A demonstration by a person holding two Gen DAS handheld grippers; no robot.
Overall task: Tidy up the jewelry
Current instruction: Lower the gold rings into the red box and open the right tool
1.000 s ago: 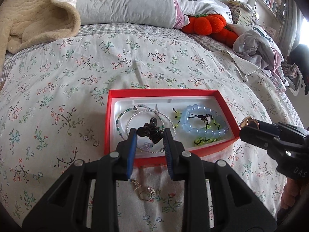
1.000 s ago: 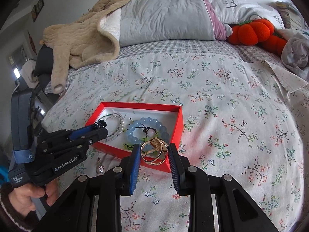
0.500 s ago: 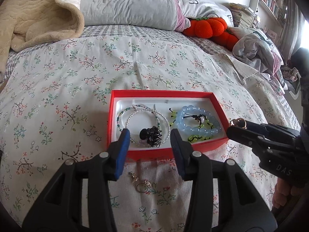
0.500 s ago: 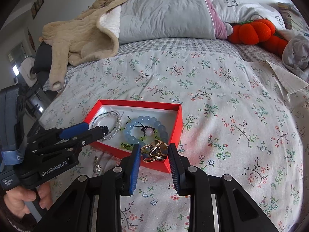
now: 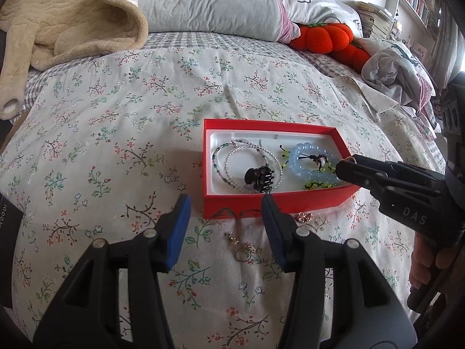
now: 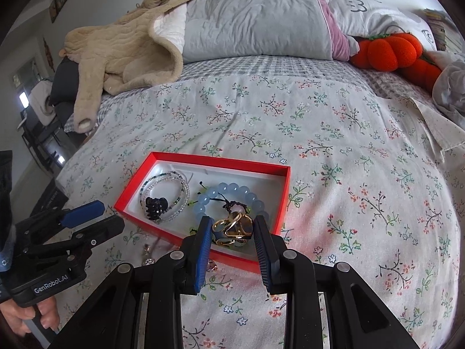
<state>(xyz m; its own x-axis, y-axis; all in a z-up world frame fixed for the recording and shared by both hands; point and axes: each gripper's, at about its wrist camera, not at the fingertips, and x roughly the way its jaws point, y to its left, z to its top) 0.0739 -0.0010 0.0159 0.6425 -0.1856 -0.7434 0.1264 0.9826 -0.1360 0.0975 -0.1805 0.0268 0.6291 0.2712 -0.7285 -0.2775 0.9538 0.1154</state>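
A red box (image 5: pixel 276 130) with a white inside lies on the floral bedspread. It holds beaded necklaces (image 5: pixel 232 151), a black hair claw (image 5: pixel 258 179) and a light blue bead bracelet (image 5: pixel 308 163). My left gripper (image 5: pixel 225 221) is open and empty, just in front of the box. Small earrings and a ring (image 5: pixel 242 247) lie on the bedspread between its fingers. My right gripper (image 6: pixel 231 232) is shut on a gold hair clip (image 6: pixel 232 226), held over the box's near right corner (image 6: pixel 261 261). The right gripper also shows in the left wrist view (image 5: pixel 344 164).
A beige blanket (image 5: pixel 66 20), grey pillows (image 5: pixel 209 0) and an orange plush pumpkin (image 5: pixel 322 36) lie at the head of the bed. Crumpled clothes (image 5: pixel 401 69) are at the right. A dark box (image 6: pixel 51 200) sits off the bed's left edge.
My left gripper has opened, let go of the black hair claw in the box, and pulled back. My right gripper has carried the gold clip forward over the box.
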